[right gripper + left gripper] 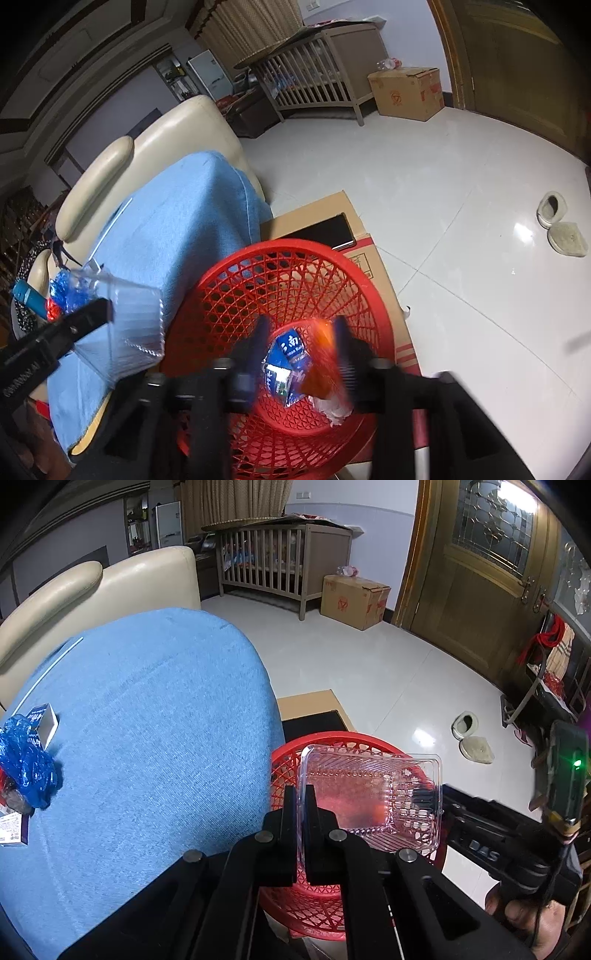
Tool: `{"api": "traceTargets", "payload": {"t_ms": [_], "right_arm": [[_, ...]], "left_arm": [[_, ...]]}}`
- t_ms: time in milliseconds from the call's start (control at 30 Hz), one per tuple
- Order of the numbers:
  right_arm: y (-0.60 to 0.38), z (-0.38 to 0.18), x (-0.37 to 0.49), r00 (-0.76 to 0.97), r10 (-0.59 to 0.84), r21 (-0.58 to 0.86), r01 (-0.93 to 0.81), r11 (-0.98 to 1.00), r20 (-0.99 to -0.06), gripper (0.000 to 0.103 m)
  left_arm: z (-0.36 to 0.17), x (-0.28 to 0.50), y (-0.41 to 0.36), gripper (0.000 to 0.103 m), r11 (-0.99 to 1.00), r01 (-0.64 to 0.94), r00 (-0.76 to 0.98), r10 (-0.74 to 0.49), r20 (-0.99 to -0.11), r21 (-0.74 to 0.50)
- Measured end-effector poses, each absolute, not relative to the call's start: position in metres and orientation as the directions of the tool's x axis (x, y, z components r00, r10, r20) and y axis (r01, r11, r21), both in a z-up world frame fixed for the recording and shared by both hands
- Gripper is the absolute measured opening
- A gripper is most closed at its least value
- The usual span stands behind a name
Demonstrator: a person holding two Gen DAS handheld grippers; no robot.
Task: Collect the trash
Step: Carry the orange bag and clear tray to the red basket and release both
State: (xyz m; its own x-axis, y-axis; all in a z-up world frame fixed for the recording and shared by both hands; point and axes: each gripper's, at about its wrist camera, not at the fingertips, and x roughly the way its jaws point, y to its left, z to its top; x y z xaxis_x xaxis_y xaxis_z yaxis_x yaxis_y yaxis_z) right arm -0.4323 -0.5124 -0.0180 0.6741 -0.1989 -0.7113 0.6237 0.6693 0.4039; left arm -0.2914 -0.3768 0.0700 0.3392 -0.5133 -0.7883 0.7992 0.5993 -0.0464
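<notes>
Room: white tiled floor (369, 672), a cream sofa (110, 587) covered by a blue cloth (147, 720).
Left gripper (301, 812): clenched on the rim of a clear plastic tray (369, 794), held over the red basket (288, 775).
Right gripper (301, 354): blurred, jaws apart above the basket, an orange wrapper (319, 369) between them, loose.
Right view only: a blue packet (290, 350) on the basket's bottom.
Left view only: a blue bag (26, 760) and small boxes (44, 716) at the cloth's left edge.
Far: a crib (273, 565), a cardboard box (352, 600).
</notes>
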Motion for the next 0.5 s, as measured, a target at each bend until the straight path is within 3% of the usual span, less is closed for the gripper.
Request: {"api": "traceTargets", "payload": {"t_ms": [33,500], "right_arm": [[-0.514,-0.016,-0.434,0.684,-0.203,0.413,0.62,0.667,-0.701,0.073],[-0.531,0.01,-0.461,0.726,-0.292,0.462,0.642,0.612,-0.623,0.073]], "left_arm": [[0.069,-0.291,-0.378,0.003,0.599,0.8,0.338,-0.512,-0.789,-0.046],[0.061,-0.295,-0.388,0.003,0.584,0.811,0.325,-0.5,-0.803,-0.036]]}}
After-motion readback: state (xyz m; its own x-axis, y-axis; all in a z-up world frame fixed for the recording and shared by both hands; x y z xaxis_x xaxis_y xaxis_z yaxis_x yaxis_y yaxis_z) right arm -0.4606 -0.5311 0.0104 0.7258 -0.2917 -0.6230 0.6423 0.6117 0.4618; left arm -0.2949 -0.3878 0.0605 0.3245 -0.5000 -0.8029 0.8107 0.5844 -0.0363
